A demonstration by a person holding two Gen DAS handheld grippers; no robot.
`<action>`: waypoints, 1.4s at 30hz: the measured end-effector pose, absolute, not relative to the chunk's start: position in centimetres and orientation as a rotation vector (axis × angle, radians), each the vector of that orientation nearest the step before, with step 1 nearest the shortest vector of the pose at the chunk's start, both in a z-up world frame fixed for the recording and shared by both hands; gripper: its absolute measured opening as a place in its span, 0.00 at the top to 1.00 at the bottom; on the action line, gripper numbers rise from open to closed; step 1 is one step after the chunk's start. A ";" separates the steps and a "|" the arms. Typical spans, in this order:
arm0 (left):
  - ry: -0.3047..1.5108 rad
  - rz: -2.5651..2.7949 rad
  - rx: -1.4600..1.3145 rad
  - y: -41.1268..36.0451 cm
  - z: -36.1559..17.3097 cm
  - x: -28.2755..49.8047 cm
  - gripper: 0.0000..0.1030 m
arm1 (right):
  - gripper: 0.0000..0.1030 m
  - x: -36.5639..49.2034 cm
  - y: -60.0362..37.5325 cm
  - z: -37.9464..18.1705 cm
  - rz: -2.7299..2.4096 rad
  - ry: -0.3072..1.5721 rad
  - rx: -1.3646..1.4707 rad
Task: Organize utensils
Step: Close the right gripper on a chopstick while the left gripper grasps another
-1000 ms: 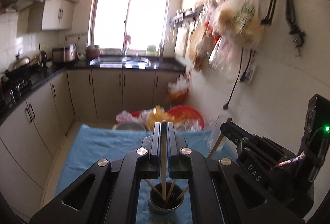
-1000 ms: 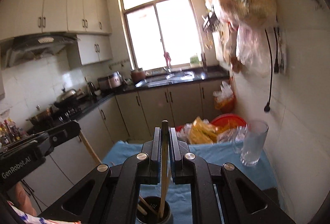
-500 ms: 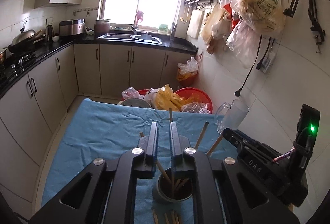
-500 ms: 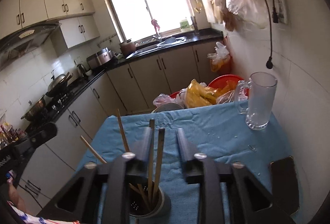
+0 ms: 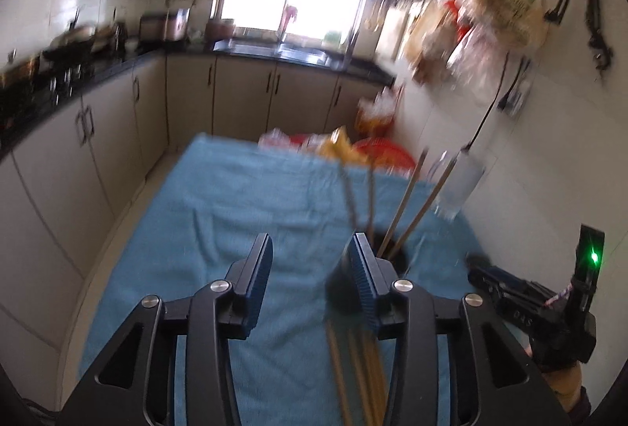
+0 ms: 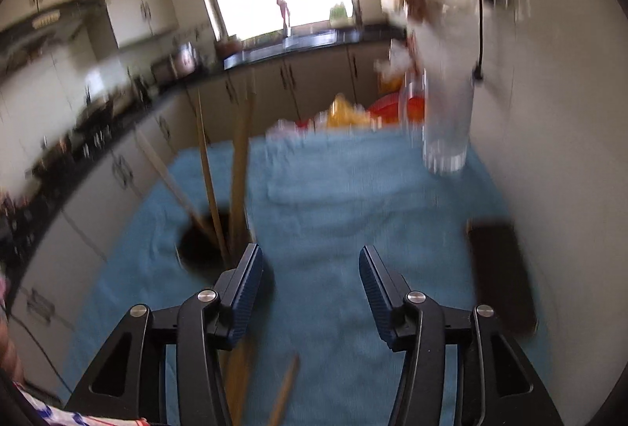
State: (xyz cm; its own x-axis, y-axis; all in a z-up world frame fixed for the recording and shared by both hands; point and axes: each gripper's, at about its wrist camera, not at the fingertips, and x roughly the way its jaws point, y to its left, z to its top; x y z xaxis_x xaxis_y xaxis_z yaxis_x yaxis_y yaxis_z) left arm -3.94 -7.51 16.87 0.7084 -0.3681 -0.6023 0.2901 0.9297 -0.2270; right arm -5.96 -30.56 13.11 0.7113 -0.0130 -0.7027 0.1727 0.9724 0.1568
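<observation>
A dark round holder [image 6: 204, 241] stands on the blue cloth [image 6: 353, 198] with several wooden chopsticks [image 6: 239, 167] upright in it. In the left wrist view the holder [image 5: 392, 253] sits just behind my right finger, with chopsticks [image 5: 408, 202] sticking up. More chopsticks [image 5: 353, 367] lie loose on the cloth near me, also in the right wrist view [image 6: 284, 394]. My left gripper [image 5: 310, 281] is open and empty, left of the holder. My right gripper [image 6: 310, 288] is open and empty, right of the holder. Both views are blurred.
A clear glass mug [image 6: 447, 128] stands at the far right by the wall. A dark flat object [image 6: 502, 277] lies on the cloth at right. Bags and a red basin [image 5: 384, 155] sit beyond the table's far edge. The right gripper's body [image 5: 541, 308] shows at right.
Both grippers have opened and let go of their chopsticks, which now stand in the holder. Both have drawn back and apart, the left to the holder's left, the right to its right.
</observation>
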 end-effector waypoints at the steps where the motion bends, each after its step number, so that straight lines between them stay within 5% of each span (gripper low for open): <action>1: 0.727 -0.361 -0.125 -7.3 15.6 -3.9 0.61 | 0.46 -6.3 -30.3 11.8 -0.093 0.811 0.221; 11: 1.048 -0.414 -0.097 -10.1 4.1 -2.2 0.71 | 0.55 -7.4 -28.2 4.6 -0.034 0.994 0.202; 21: 1.106 -0.420 -0.020 -14.6 1.5 0.3 0.72 | 0.64 -6.1 -26.6 4.0 -0.065 0.991 0.111; 30: 1.102 -0.416 0.018 -15.1 1.0 0.9 0.85 | 0.79 -5.5 -26.4 3.7 -0.086 0.981 0.077; 37: 1.063 -0.399 0.068 -16.1 1.1 0.6 0.85 | 0.79 -4.4 -25.9 3.8 -0.106 1.001 0.052; 42: 1.084 -0.414 0.036 -15.7 1.3 0.6 0.94 | 0.92 -4.0 -26.0 3.8 -0.097 0.998 0.096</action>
State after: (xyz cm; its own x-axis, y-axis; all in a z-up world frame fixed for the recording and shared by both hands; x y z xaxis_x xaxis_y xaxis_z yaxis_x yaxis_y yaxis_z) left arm 0.58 -15.67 1.29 0.3991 -0.3097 -0.8630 0.3443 0.9230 -0.1720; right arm -3.95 -26.00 3.84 0.5381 -0.0374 -0.8421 0.1254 0.9914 0.0361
